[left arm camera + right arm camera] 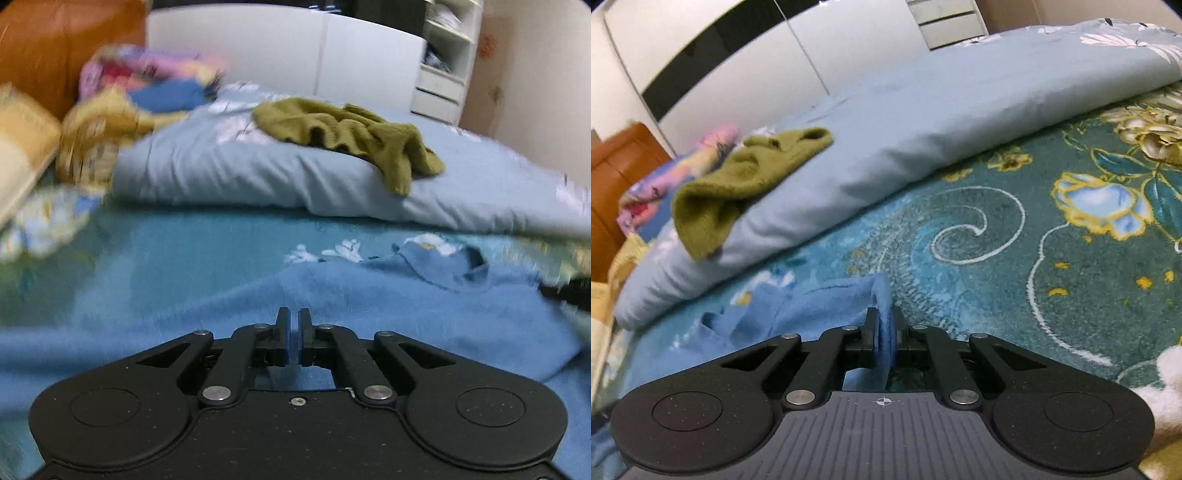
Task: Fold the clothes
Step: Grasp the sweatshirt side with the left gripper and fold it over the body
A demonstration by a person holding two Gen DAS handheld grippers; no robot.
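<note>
Blue fleece garment [820,306] is lying on the floral teal bedspread [1052,258], its thin edge pinched in the right gripper [885,328], possibly slipping free, while the left gripper [294,332] is sitting nearly closed, its contents unclear.

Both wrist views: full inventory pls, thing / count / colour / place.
blue garment: 1, blue fleece, spread on the bed in front
olive knit garment: 1, olive green, crumpled on the folded duvet
duvet: 1, pale blue with white flowers, folded across the bed
bedspread: 1, teal floral, under everything
clothes pile: 1, pink, blue, yellow, blurred, far left
headboard: 1, orange-brown, far left
wardrobe: 1, white, behind the bed
white fluffy item: 1, right edge, unclear
left gripper: black, jaws nearly together, over the blue garment
right gripper: black, clamped on the blue garment's edge
</note>
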